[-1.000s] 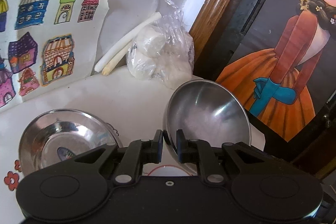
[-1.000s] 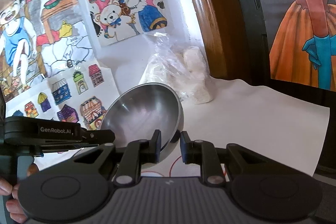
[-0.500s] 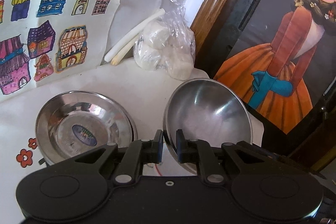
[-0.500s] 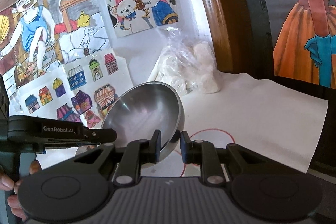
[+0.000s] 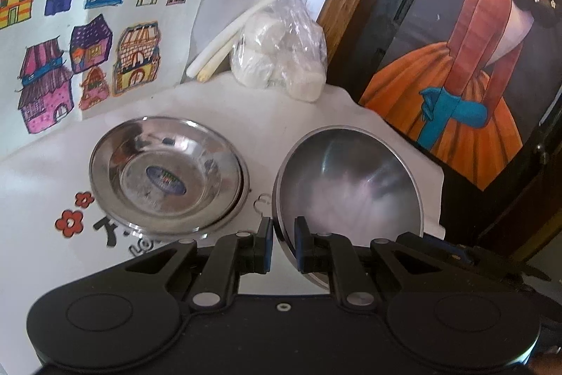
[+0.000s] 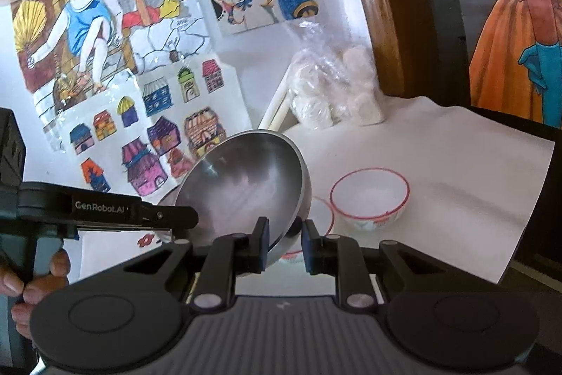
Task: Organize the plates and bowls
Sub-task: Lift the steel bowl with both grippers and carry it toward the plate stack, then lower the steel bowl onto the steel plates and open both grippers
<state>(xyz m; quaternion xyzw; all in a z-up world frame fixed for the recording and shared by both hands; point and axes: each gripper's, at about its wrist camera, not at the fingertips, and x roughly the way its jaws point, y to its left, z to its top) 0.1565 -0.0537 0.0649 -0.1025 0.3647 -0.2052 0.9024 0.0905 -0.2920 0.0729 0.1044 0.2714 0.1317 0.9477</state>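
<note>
Steel bowl (image 5: pixel 351 185) rim sits clamped between both grippers' jaws, tilted.

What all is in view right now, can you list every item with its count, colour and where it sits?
steel bowl: one, silver, tilted, rim clamped from both sides by the two grippers
steel plate: one, shiny silver, on the white tabletop left of the bowl
ceramic bowl: one, white with red rim, on the tabletop right of the steel bowl
plastic bag: one, clear with white lumps, by the wall
white sticks: two, leaning beside the bag
house drawings: one sheet, multicoloured, on the wall
left gripper: black, jaws shut on the bowl rim
right gripper: black, jaws shut on the bowl rim
hand: one, on the left gripper's handle
</note>
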